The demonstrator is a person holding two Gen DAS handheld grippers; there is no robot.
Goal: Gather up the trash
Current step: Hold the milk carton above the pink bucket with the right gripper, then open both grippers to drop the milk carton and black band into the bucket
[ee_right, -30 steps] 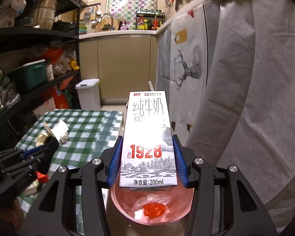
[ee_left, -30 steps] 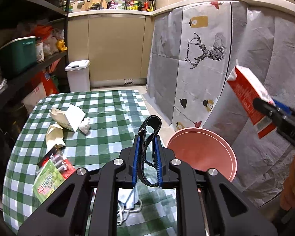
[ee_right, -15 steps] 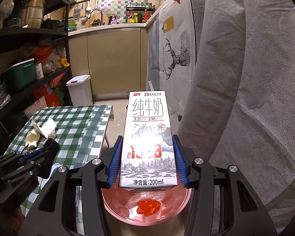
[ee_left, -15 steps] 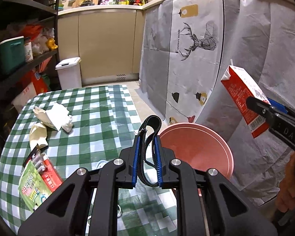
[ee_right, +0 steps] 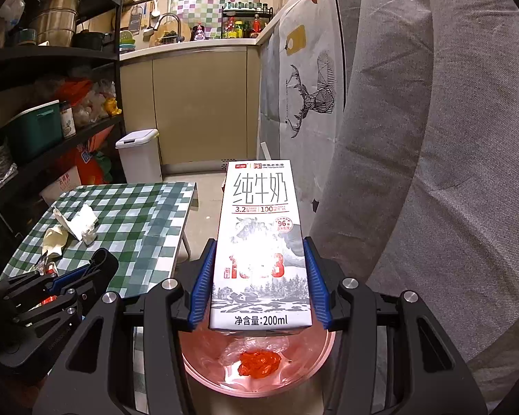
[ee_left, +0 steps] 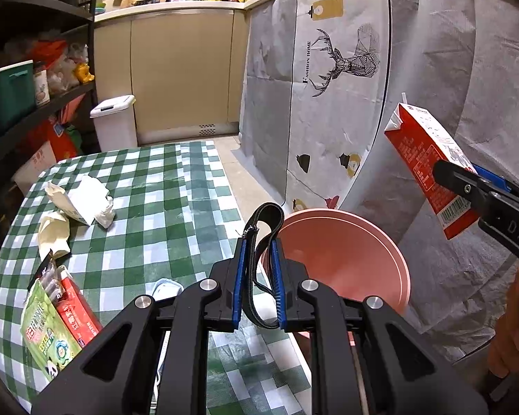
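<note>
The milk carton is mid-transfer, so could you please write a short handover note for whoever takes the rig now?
Right gripper: shut on the milk carton, held above the pink bin.
Left gripper: shut on a black strap, near the bin's rim.
Done: a red wrapper lies in the bin.
Left: drop the carton and strap; collect the crumpled paper, snack packets and face mask from the checked table.
</note>
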